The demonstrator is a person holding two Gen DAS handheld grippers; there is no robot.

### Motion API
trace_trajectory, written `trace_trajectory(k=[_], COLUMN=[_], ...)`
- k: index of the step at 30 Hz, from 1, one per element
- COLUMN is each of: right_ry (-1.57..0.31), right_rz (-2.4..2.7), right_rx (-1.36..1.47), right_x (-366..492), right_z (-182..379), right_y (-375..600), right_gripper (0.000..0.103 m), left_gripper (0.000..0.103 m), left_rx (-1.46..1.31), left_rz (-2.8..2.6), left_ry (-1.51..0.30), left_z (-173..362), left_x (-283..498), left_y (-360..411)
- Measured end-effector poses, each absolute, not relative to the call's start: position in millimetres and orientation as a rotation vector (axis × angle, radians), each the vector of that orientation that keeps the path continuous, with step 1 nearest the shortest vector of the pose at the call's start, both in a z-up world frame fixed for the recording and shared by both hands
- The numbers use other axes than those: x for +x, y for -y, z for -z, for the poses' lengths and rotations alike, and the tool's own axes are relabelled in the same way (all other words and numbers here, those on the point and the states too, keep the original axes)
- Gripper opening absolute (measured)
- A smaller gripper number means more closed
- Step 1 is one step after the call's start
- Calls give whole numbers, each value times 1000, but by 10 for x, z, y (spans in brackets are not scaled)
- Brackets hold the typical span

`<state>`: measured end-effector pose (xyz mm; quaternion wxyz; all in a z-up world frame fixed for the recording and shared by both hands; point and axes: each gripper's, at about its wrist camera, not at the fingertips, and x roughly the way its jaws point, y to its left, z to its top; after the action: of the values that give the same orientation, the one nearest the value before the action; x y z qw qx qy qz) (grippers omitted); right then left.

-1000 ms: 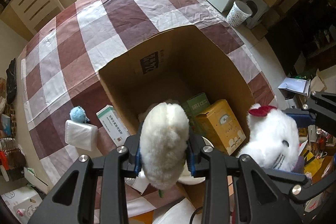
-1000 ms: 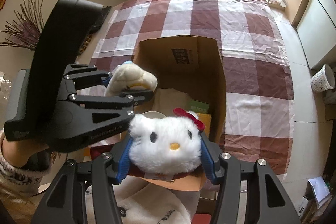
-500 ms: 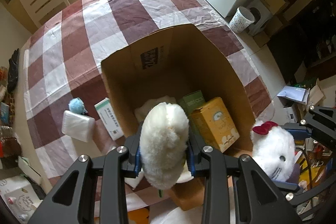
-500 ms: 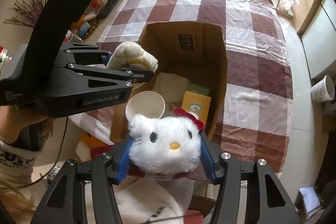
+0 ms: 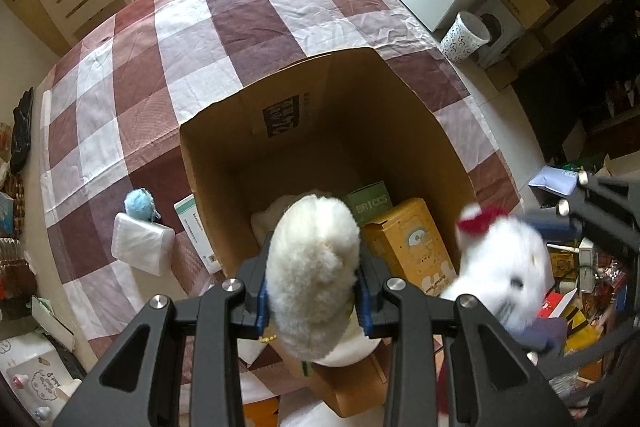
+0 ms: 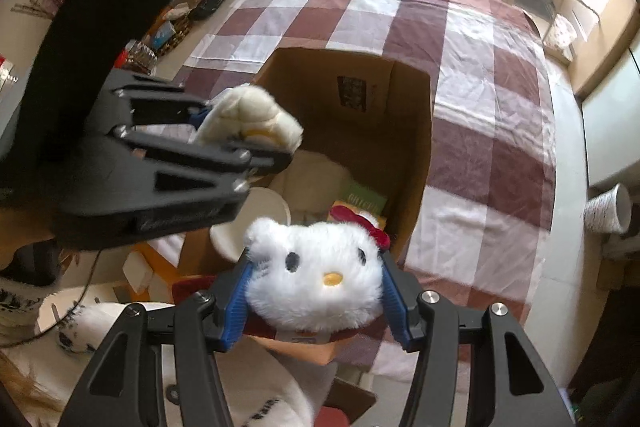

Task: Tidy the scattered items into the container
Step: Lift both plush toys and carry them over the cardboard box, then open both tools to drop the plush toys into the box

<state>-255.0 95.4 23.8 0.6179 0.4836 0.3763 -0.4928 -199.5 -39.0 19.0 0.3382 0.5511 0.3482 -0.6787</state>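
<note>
Left wrist view shows the left gripper [image 5: 312,291] with its jaws clamped on a cream plush toy [image 5: 312,267], poised over the near end of the open cardboard box [image 5: 280,147] on the checked counter [image 5: 240,7]. Compared with a second ago, the right gripper [image 6: 316,303], jaws squeezing a white cat plush [image 6: 316,279], has dipped slightly and rolled; its toy looks blurred, probably from that motion. Both toys now hang above the box, seemingly ready for release.
</note>
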Motion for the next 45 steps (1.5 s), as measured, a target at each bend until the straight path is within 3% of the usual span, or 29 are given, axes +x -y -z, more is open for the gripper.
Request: trace_trajectory(k=[7,31,33,35,37,45], right_ry=[-982,-1051,-1044,-1040,-1034,-1052], right_rz=[1074,1030,1033,1034,1042,1076], right_rx=[992,960,954,935,922,896], right_x=[-2589,-2576,-2577,-2573,-2569,-2547], right_z=[-205,-114,-135,-170,-205,-258], right_y=[-666,-277,-279,-295,-308,-309], right_gripper=[57,58,59,59,60,65], left_gripper=[33,34,36,53,63,72], left_rx=[1435,1436,1427,1414,1397,1346], left_rz=[1765,1767,1768,1761,1760,1760], left_ry=[-938,-977,-988,-992,-994,-1025], left_z=[-169,-148,-156,-172,-196,-307], left_x=[-1962,-1910,-1893,-1857,-1807,-1685], left_y=[405,564,580,598,619,666])
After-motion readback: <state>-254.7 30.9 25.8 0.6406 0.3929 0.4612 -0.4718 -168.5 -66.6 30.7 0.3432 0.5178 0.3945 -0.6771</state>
